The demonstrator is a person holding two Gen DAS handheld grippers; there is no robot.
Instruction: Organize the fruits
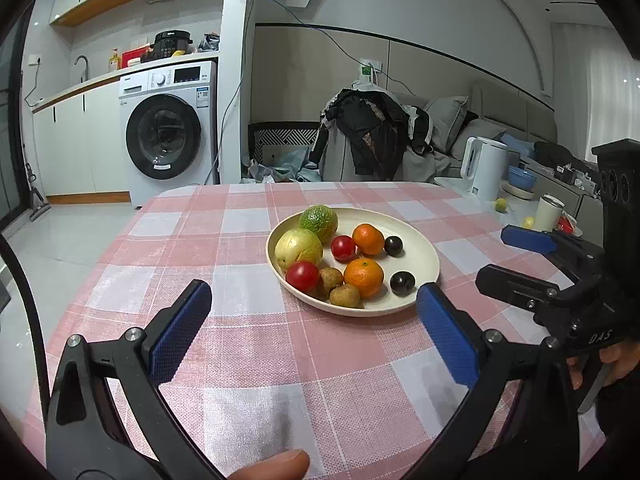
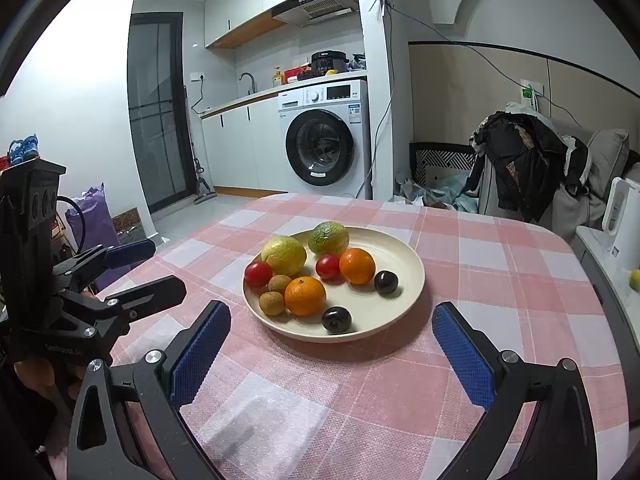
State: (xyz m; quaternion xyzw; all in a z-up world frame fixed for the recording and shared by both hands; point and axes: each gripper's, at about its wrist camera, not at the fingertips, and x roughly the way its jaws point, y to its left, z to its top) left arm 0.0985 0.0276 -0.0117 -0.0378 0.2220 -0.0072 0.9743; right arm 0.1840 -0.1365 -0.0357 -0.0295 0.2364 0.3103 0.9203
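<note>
A cream plate point(image 2: 404, 276) of mixed fruit sits on the checked tablecloth point(image 2: 500, 264), straight ahead of both grippers. The left gripper point(image 1: 314, 300) and right gripper point(image 2: 331, 318) hover with jaws spread wide, holding nothing, about equally near. Fruit undersides are hidden; no sorting destination shows.

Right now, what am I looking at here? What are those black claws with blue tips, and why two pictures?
No robot here: a person holds a two-finger tool in each hand, with a camera on each looking forward along its fingers. One picture comes from the left tool, the other from the right tool. Both are open and hold nothing. Each also shows in the other's picture, off to the side. On the pink checked tablecloth sits a cream plate with fruit: two oranges, two red tomatoes, two dark plums, two small brown fruits, and a yellowish and a green fruit behind.
</note>
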